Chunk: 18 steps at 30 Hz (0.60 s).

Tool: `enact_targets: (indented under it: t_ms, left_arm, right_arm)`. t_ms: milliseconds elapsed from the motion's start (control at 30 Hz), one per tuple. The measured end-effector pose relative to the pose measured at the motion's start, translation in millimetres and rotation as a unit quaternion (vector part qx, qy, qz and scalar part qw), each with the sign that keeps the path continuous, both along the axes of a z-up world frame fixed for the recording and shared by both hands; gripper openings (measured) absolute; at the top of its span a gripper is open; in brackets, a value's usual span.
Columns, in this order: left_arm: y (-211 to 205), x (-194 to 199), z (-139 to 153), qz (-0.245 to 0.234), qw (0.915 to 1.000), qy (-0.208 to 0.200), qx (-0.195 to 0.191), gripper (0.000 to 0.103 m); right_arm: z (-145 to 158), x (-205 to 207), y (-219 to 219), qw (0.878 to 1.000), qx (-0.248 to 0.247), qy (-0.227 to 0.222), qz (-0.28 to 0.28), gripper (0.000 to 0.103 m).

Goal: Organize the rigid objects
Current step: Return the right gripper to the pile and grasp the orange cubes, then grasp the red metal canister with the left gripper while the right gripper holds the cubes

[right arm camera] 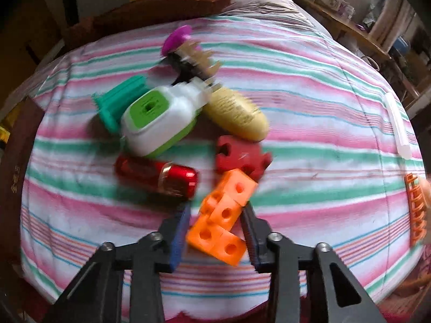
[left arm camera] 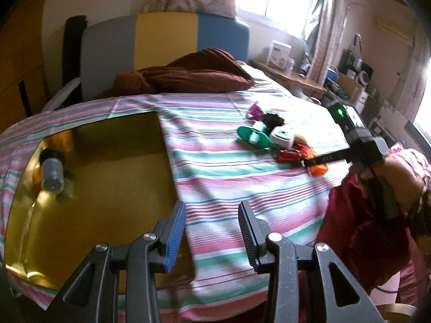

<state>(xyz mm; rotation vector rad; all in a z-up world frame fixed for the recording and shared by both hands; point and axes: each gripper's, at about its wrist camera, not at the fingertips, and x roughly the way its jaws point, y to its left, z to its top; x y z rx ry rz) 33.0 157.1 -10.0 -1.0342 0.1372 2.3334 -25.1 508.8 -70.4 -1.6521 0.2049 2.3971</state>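
Right gripper (right arm camera: 215,231) clamped on orange block piece (right arm camera: 221,220), low on striped bedsheet (right arm camera: 323,140) beside red bottle (right arm camera: 161,179) and red block (right arm camera: 242,158). Left gripper (left arm camera: 212,231) released, empty, over edge of gold tray (left arm camera: 107,177) holding grey bottle (left arm camera: 52,173).

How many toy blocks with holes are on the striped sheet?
2: the orange block between the right gripper fingers, and the red block just beyond it. The pile may hide others.
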Motion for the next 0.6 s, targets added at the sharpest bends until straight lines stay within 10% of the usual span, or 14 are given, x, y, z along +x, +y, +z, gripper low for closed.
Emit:
enact_targets:
  t_ms: [600]
  left_arm:
    - [187, -47, -37, -0.164, 0.9832, -0.05, -0.063, 0.04]
  right_arm:
    - [0, 15, 68, 0.978, -0.15, 0.067, -0.128, 0.029]
